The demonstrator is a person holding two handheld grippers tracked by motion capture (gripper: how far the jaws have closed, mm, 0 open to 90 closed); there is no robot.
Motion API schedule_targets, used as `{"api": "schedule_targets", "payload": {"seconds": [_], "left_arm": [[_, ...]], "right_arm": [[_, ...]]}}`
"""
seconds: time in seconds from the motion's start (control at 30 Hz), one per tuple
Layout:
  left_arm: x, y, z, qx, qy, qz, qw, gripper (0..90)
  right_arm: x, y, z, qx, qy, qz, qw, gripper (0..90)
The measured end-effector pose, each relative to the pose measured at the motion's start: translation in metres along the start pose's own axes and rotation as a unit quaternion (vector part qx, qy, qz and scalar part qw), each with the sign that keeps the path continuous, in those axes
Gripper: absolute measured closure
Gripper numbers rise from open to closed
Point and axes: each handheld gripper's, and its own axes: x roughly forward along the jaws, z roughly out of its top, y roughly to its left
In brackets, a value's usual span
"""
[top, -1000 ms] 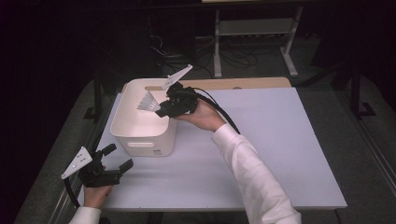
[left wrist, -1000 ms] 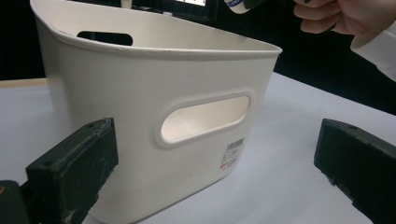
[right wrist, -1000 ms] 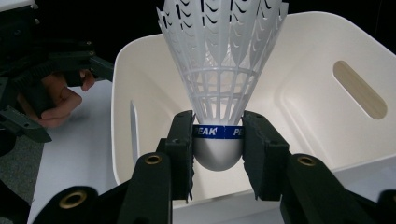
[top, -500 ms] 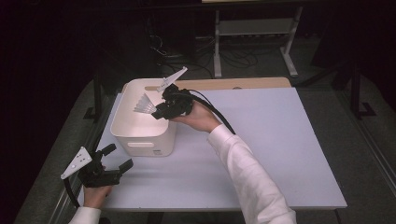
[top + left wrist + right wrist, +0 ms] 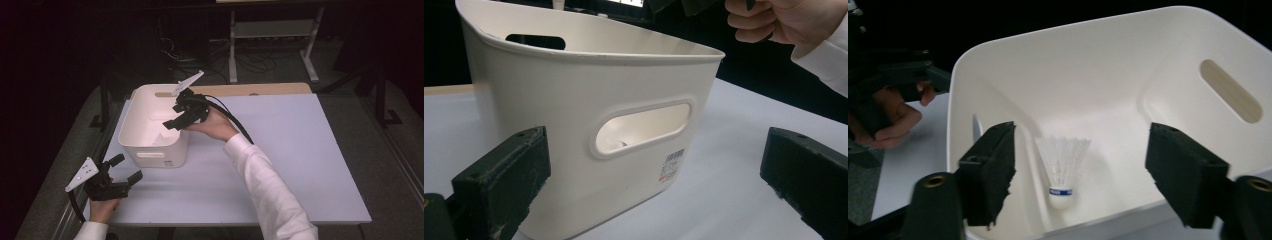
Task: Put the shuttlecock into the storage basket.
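A white plastic bin [image 5: 155, 155] with handle slots stands on the left half of the white table. A white feathered shuttlecock [image 5: 1062, 165] with a blue band lies on the bin's floor, cork toward the camera. My right gripper [image 5: 172, 122] hangs over the bin's right rim. Its jaws have just been opening and now stand wide apart [image 5: 1088, 172], with nothing pressed between them; the shuttlecock sits well below. My left gripper [image 5: 126, 168] rests open near the table's front left corner. It faces the bin's near wall [image 5: 574, 100] with its jaws apart [image 5: 651, 175].
The white table top [image 5: 300, 160] stretches to the right of the bin. A wooden strip [image 5: 260, 89] runs along its far edge. A metal rack [image 5: 272, 30] and cables stand on the dark floor behind. The right sleeve [image 5: 265, 190] crosses the table's middle.
The right gripper held the shuttlecock above the bin before. Its jaws have opened, and the shuttlecock now lies inside the bin. Neither hand has shifted.
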Motion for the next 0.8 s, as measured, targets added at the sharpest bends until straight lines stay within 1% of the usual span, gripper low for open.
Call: {"api": "schedule_targets", "payload": {"seconds": [0.07,0.1,0.17,0.23,0.33,0.4,0.43,0.47,0.5,0.63,0.67,0.77,0.8], "left_arm": [[0.0,0.0,0.0,-0.002,-0.001,0.001,1.0,0.0],[0.0,0.0,0.0,-0.002,-0.001,0.0,1.0,0.0],[0.001,0.0,0.0,0.001,-0.001,-0.001,1.0,0.0],[0.001,0.0,0.0,-0.002,-0.002,-0.001,1.0,0.0],[0.001,0.0,0.0,-0.002,-0.001,0.0,1.0,0.0],[0.001,0.0,-0.001,-0.002,-0.001,0.0,1.0,0.0],[0.001,0.0,-0.001,-0.001,0.0,0.0,1.0,0.0],[0.001,-0.001,-0.001,-0.008,-0.006,-0.001,0.9999,0.0],[0.001,-0.001,-0.001,-0.003,-0.003,0.0,1.0,0.0],[0.001,0.0,-0.001,-0.002,-0.001,0.0,1.0,0.0],[0.001,0.0,0.0,-0.002,-0.002,0.0,1.0,0.0],[0.001,-0.001,-0.001,-0.003,-0.003,-0.001,1.0,0.0],[0.001,0.0,-0.001,-0.001,0.0,-0.001,1.0,0.0]], "right_arm": [[-0.003,-0.001,-0.001,0.007,-0.007,-0.005,0.9999,21.2],[-0.005,-0.003,-0.002,0.004,-0.007,-0.009,0.9999,18.9],[-0.008,-0.004,-0.003,0.011,-0.012,-0.008,0.9998,14.1],[-0.011,-0.005,-0.005,0.016,-0.016,-0.01,0.9997,13.2],[-0.016,-0.007,-0.007,0.015,-0.021,-0.023,0.9994,11.3],[-0.018,-0.008,-0.009,0.019,-0.024,-0.022,0.9993,6.2],[-0.02,-0.008,-0.01,0.018,-0.026,-0.028,0.9991,4.6],[-0.021,-0.008,-0.012,0.024,-0.027,-0.031,0.9989,2.3],[-0.022,-0.009,-0.013,0.023,-0.027,-0.034,0.9988,0.8],[-0.028,-0.011,-0.019,0.027,-0.035,-0.042,0.9982,0.0],[-0.03,-0.012,-0.021,0.022,-0.036,-0.046,0.998,0.0],[-0.035,-0.013,-0.026,0.03,-0.046,-0.048,0.9974,0.0],[-0.037,-0.013,-0.027,0.03,-0.047,-0.049,0.9972,0.0]]}}
